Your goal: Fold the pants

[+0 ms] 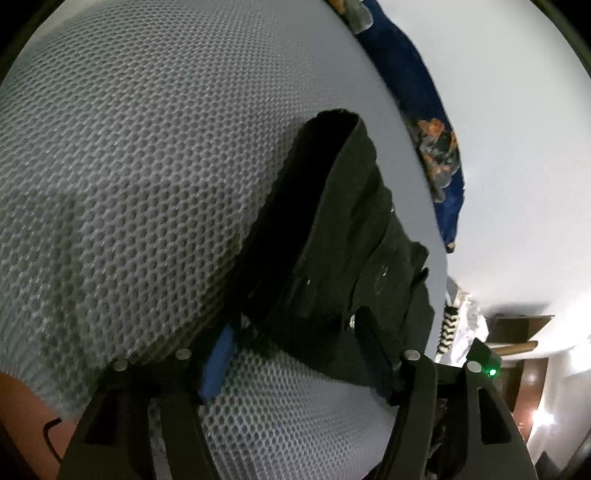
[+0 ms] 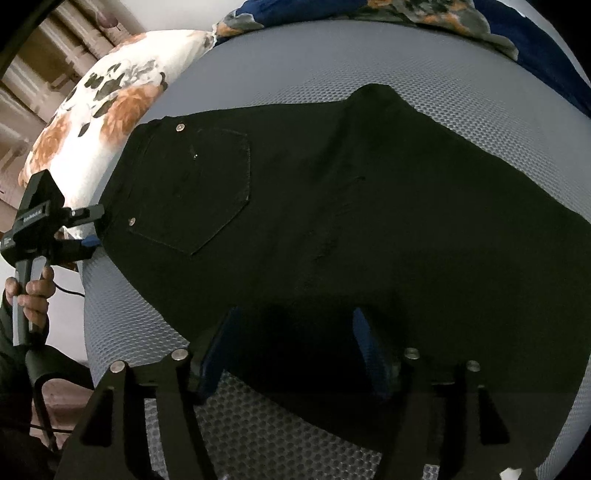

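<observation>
Black pants (image 2: 332,206) lie flat on a grey mesh mattress (image 2: 288,77), back pocket up, waistband to the left. My right gripper (image 2: 295,343) is open, its blue-padded fingers standing over the pants' near edge. My left gripper (image 2: 86,230) shows in the right wrist view at the waistband corner, held by a hand. In the left wrist view the left gripper (image 1: 299,343) is open, with the lifted waistband edge of the pants (image 1: 332,236) between its fingers.
A floral pillow (image 2: 107,110) lies at the mattress's left end. A blue floral blanket (image 2: 461,18) runs along the far edge, also in the left wrist view (image 1: 432,122). Room furniture (image 1: 517,332) stands past the mattress.
</observation>
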Available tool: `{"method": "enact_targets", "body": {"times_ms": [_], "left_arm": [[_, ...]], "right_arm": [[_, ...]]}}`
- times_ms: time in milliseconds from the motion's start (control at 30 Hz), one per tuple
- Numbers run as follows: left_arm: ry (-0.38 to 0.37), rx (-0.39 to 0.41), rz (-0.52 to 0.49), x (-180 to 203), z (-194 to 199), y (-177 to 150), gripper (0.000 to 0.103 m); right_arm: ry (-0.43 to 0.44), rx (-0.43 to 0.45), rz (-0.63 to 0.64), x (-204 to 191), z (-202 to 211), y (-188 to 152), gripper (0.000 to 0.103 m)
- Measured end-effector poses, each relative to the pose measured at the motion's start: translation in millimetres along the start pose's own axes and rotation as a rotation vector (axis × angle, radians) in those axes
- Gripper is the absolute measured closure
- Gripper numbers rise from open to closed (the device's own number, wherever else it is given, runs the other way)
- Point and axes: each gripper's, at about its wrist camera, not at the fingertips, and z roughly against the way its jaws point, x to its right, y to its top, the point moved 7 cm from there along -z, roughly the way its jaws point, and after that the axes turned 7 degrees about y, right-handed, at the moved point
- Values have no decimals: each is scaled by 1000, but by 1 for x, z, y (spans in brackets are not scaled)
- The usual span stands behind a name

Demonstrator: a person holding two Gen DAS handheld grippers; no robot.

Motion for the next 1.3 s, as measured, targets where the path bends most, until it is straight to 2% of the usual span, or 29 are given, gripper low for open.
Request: {"method": "enact_targets", "body": {"times_ms": [200, 433, 667, 767, 900, 933, 1000, 1033, 1100, 1200, 1300], "left_arm": [[-81, 18, -15, 2, -2, 10, 31], [-145, -16, -12, 7, -8, 32, 30], [-116, -25, -91, 25, -17, 43, 27], [-104, 2, -120, 32, -22, 48, 27], [-23, 37, -187, 45, -29, 45, 27], [-1, 40, -209, 49, -32, 42, 28], [24, 37, -229, 57, -33, 39, 48], [28, 37, -232, 59, -31, 38, 53], [47, 44, -247, 72, -23, 38, 74], [-6, 44, -241, 100, -12, 37, 74], [-42, 61, -309, 146, -3, 27, 74]], "right_arm": [[-15, -5, 23, -4, -2, -4, 31], [4, 12, 1, -6, -3, -5, 24], [34, 28, -31, -5, -3, -4, 22], [34, 29, -29, -7, -5, -3, 20], [32, 34, -23, -8, -6, -1, 20], [36, 39, -28, -8, -5, 0, 20], [50, 52, -44, -6, -1, 2, 22], [48, 62, -46, -5, 2, 4, 22], [32, 104, -51, 1, 16, 8, 22], [18, 163, -71, 15, 42, 14, 22], [5, 210, -105, 35, 66, 18, 22]]}}
